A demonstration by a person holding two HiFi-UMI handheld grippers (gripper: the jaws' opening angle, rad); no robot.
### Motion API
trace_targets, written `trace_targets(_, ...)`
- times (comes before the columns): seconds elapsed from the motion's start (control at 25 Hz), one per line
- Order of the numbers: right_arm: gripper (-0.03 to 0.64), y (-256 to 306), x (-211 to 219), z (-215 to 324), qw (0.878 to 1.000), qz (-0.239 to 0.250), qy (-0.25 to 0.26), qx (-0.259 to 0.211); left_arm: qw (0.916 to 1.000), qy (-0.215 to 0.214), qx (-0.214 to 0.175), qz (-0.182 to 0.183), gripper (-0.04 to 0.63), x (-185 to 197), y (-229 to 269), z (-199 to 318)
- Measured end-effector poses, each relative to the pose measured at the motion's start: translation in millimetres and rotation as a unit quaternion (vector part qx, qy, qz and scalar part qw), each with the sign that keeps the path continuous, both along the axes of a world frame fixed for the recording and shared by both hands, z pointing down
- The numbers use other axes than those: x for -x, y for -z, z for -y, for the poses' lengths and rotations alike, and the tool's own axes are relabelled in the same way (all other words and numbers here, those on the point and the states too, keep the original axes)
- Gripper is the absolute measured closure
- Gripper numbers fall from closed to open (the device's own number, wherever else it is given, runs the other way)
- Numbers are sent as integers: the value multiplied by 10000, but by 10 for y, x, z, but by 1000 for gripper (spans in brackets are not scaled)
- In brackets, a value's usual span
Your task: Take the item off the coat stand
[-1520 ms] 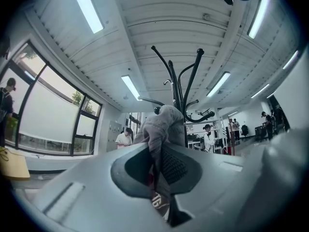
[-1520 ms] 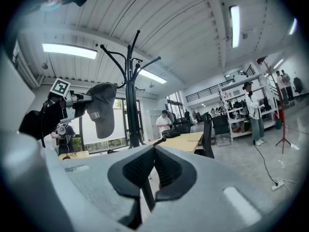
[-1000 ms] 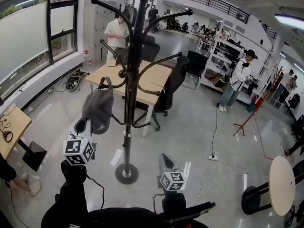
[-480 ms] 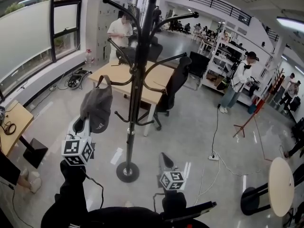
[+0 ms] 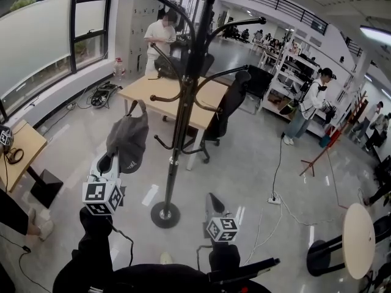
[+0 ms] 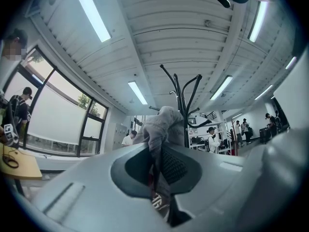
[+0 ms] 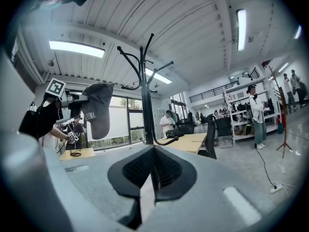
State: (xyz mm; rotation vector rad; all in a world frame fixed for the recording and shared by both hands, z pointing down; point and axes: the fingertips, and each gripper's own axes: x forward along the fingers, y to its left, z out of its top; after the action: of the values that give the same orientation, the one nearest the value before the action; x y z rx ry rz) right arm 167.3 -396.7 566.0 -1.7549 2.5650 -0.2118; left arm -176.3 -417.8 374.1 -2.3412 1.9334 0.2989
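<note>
A grey cap [image 5: 127, 140] hangs from my left gripper [image 5: 105, 161], which is shut on its fabric. In the left gripper view the cap [image 6: 159, 129] rises out of the closed jaws of the left gripper [image 6: 155, 174]. The cap hangs left of the black coat stand [image 5: 183, 102], apart from its curved hooks. In the left gripper view the stand [image 6: 186, 105] shows behind the cap. My right gripper [image 5: 211, 201] is lower, right of the stand's base, shut with nothing in it [image 7: 152, 178]. From there the cap [image 7: 98, 108] appears left of the stand [image 7: 146, 95].
A wooden table [image 5: 177, 93] and a black office chair [image 5: 223, 112] stand behind the stand. One person [image 5: 160, 38] is at the table, another [image 5: 308, 102] by shelves at right. A small desk [image 5: 18, 154] is left, a round table [image 5: 357, 240] right. Cables [image 5: 275, 200] cross the floor.
The cap, held in my left gripper, has drawn away from the stand's hook, and the gap between them has widened. The stand has shifted right in the head view.
</note>
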Motion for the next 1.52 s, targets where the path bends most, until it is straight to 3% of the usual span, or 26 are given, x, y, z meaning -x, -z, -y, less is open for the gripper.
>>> trace_targets(1.04, 615, -39, 259, -946, 9999, -79, -94, 10, 9994, -230, 232, 116, 574, 83, -520, -960)
trace_targets(1.52, 615, 32, 247, -1265, 9996, -106, -245, -95, 9977, -529, 356, 229, 574, -149, -800, -1293)
